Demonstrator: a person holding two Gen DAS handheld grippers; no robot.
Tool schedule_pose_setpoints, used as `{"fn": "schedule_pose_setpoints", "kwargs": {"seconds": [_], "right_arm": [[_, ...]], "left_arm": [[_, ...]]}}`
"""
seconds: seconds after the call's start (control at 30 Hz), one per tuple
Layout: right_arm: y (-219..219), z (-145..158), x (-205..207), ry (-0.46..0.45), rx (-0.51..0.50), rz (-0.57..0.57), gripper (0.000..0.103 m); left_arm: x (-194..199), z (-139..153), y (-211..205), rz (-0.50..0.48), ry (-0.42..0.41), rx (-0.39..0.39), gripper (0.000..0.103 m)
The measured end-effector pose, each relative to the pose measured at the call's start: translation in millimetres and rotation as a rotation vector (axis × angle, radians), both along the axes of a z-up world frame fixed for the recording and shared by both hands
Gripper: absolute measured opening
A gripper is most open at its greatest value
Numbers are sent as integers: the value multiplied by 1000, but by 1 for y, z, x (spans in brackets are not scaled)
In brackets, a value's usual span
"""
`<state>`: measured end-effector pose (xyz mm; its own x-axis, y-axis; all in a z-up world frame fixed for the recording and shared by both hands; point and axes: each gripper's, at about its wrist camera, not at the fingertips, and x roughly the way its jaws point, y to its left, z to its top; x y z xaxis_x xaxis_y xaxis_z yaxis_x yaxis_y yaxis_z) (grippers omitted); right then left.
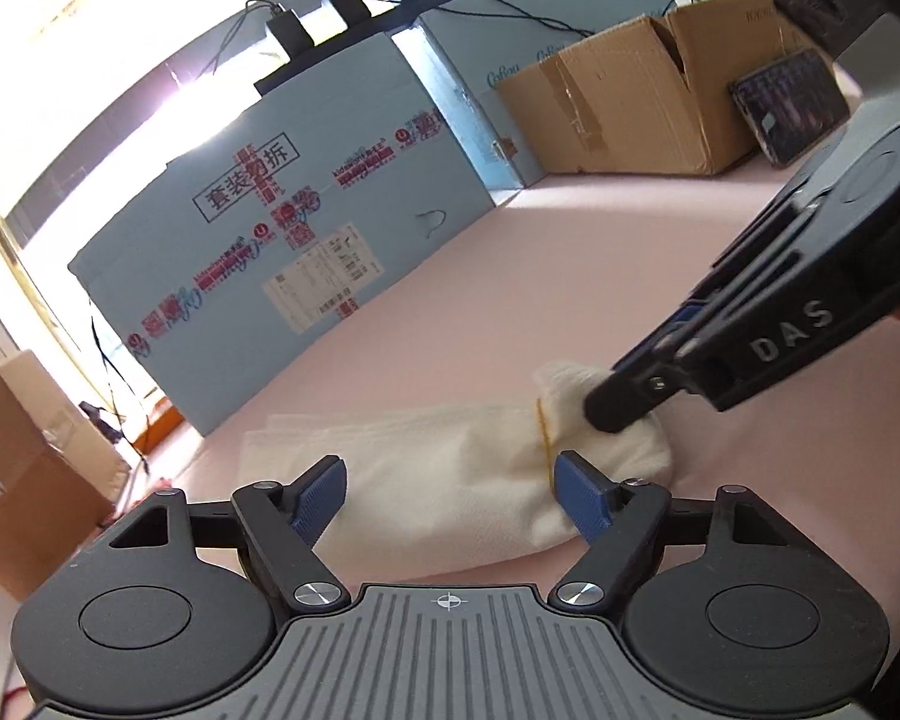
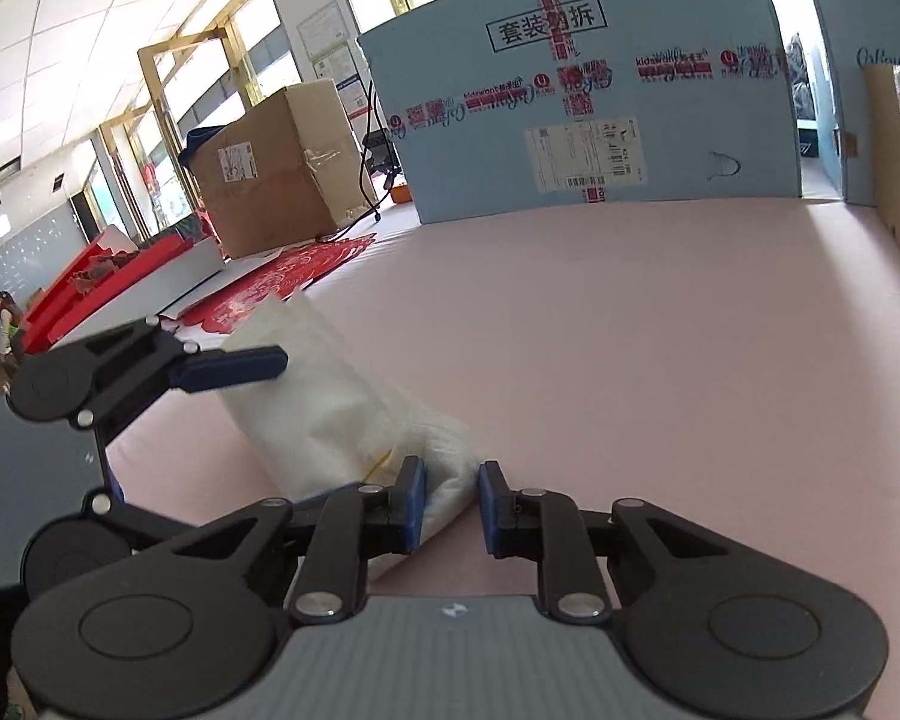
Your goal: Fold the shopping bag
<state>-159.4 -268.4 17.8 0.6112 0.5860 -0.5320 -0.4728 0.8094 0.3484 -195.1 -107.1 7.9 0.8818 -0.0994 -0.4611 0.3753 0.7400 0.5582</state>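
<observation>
The white cloth shopping bag (image 1: pixel 450 468) lies bunched into a long, narrow bundle on the pink table (image 2: pixel 630 330), towards its near edge. It looks soft, light and limp, likely to sag and spring open; the thick end by the yellow stitching (image 1: pixel 543 435) seems the firmest hold. The left gripper (image 1: pixel 450 489) is spread wide around the bundle. The right gripper (image 2: pixel 452 501) stands parted at that end, gripping nothing. Handles are hidden; the layers are unclear.

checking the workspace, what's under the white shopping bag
Only the pink table surface shows around the folded shopping bag, which lies flat on it. Whatever sits directly beneath is covered by the cloth.
</observation>
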Motion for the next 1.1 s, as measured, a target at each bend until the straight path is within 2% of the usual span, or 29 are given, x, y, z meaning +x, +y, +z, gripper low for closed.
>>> {"fn": "schedule_pose_setpoints", "kwargs": {"seconds": [0.13,0.2,0.27,0.33,0.53,0.7,0.83,0.9,0.93,1.0,1.03,1.1], "right_arm": [[-1,-1,-13,-9,21,-30,22],[-3,0,-6,8,55,-62,27],[-2,1,-2,11,67,-83,35],[2,-1,-3,-8,42,-85,35],[16,-5,-9,-65,-32,-92,31],[25,-9,-12,-105,-83,-97,31],[24,-10,-11,-101,-71,-100,31],[24,-10,-10,-95,-63,-103,31],[22,-10,-10,-85,-50,-107,31],[17,-10,-7,-53,-11,-112,32],[13,-8,-1,-9,37,-116,33],[5,-6,13,83,128,-118,36]], "left_arm": [[0,0,-9,10,-14,35,80],[0,3,-8,7,10,4,80],[4,7,-5,3,46,-42,80],[7,6,-5,11,45,-47,81],[13,-2,-11,89,-57,108,84],[13,-4,10,150,-95,133,84],[15,-5,27,153,-118,180,84],[11,-9,26,85,-155,252,84],[8,-9,25,60,-158,261,84],[3,-4,20,-2,-131,195,84],[2,-2,16,-18,-117,150,84],[0,-2,9,-19,-111,108,82]]}}
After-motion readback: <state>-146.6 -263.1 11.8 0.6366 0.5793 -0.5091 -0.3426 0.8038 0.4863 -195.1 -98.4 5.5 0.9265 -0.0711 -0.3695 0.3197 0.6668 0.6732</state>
